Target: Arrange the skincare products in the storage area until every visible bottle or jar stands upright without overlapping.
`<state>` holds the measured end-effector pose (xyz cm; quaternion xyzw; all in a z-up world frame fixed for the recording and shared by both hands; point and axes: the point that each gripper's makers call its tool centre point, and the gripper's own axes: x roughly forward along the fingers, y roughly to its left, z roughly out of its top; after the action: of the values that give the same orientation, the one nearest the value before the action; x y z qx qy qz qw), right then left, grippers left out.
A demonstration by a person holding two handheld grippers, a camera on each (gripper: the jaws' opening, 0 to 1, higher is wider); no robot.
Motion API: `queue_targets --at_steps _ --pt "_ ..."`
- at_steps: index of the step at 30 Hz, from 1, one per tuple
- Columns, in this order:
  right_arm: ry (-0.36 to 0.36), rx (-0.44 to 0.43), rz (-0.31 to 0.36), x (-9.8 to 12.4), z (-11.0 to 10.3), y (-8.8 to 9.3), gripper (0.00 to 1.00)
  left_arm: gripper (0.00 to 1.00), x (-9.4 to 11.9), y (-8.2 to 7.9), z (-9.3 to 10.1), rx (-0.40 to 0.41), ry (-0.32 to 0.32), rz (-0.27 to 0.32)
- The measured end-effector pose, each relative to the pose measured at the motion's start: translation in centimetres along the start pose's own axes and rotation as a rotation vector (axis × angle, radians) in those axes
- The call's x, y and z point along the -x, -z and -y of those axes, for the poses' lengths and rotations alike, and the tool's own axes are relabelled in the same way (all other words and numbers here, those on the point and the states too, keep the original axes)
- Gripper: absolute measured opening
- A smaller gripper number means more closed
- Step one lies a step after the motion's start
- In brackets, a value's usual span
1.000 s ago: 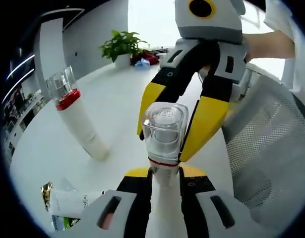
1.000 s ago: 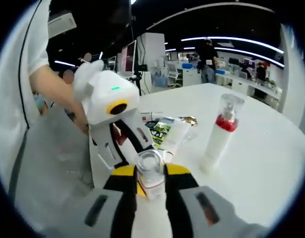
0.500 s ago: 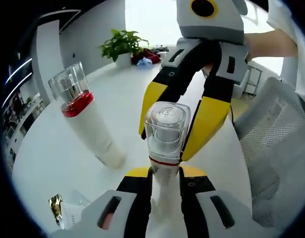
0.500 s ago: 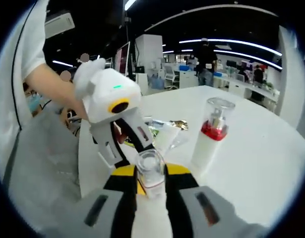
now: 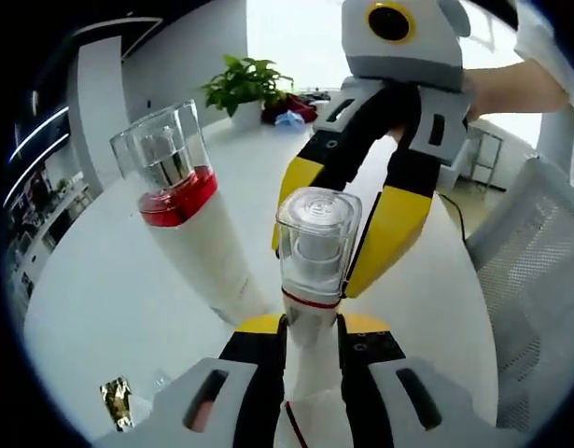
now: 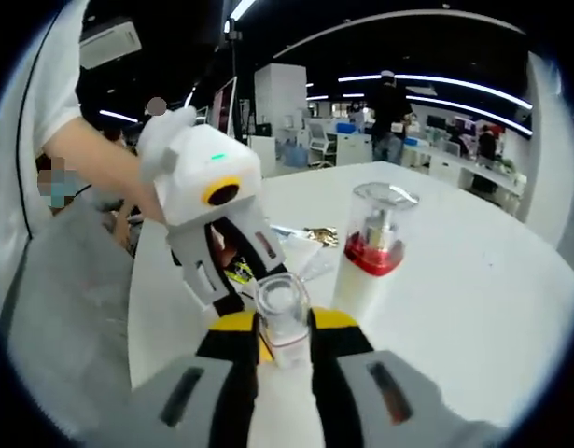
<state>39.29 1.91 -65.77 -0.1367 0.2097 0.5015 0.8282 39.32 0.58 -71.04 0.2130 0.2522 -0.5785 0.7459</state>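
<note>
A white bottle with a clear cap and a thin red ring (image 5: 315, 245) stands between the jaws of my left gripper (image 5: 310, 329), which is shut on its body. My right gripper (image 5: 335, 245) reaches in from the top, its yellow fingers (image 5: 391, 224) flanking the cap. In the right gripper view the same bottle (image 6: 283, 313) sits between the shut jaws of my right gripper (image 6: 283, 338), and the left gripper (image 6: 232, 297) comes in from the left. A second white bottle with a red band and clear cap (image 5: 189, 219) (image 6: 369, 252) stands close by on the white table (image 5: 100, 289).
Flat foil sachets (image 6: 305, 245) (image 5: 116, 399) lie on the table behind the bottles. A potted plant (image 5: 247, 86) stands at the far edge. A mesh chair (image 5: 539, 280) sits beside the table. A person's arm (image 6: 91, 154) holds the left gripper.
Both views have drawn closer to the standing red-banded bottle, which now looms larger beside the held bottle. Both grippers keep their hold on the bottle.
</note>
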Motion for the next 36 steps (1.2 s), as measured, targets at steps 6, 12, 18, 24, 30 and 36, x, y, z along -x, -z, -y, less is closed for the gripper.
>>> queue_targets --at_steps 6,12,18,24,30,36 --pt "-0.007 0.012 -0.008 -0.2 0.7 0.0 0.19 0.19 -0.4 -0.1 -0.3 0.014 -0.009 0.003" --pt "-0.009 0.011 -0.013 -0.3 0.9 0.3 0.20 0.19 -0.6 -0.2 -0.4 0.031 -0.022 0.000" --pt "-0.020 0.034 -0.046 -0.3 1.3 1.0 0.20 0.20 -0.8 -0.3 -0.6 0.047 -0.058 -0.009" --pt "-0.021 0.043 -0.059 -0.1 1.6 1.3 0.20 0.20 -1.0 -0.2 -1.0 0.064 -0.086 -0.009" --pt "-0.014 0.036 -0.068 -0.2 1.8 1.8 0.18 0.19 -0.8 0.2 -1.3 0.068 -0.096 -0.023" --pt "-0.015 0.028 -0.074 -0.4 1.8 2.0 0.17 0.19 -0.7 0.1 -1.6 0.074 -0.102 -0.018"
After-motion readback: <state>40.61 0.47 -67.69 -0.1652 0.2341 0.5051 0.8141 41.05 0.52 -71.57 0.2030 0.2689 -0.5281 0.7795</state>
